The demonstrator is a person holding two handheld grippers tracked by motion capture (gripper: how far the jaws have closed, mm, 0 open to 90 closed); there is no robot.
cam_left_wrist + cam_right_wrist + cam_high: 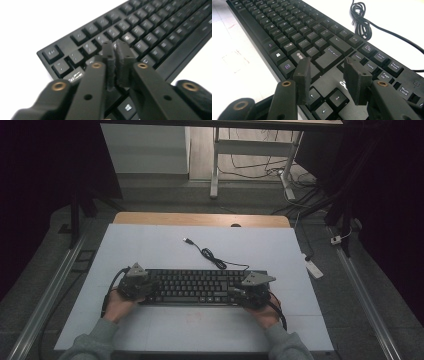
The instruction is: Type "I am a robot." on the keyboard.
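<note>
A black keyboard (200, 287) lies flat on the white table (150, 245), with its coiled cable (212, 257) running back to a loose USB plug (187, 240). My left gripper (149, 287) hovers over the keyboard's left end. In the left gripper view its jaws (115, 46) stand almost together, a thin slit between the pads and nothing in it, above the left-hand keys (150, 32). My right gripper (241, 292) is over the right end. Its jaws (327, 62) are open above the Enter and arrow keys (329, 53), holding nothing.
The cable coil (362, 22) lies on the table just behind the keyboard's right half. Bare white table surrounds the keyboard, with a wooden strip (200, 218) along the far edge. Beyond are table legs and floor cables (260, 167).
</note>
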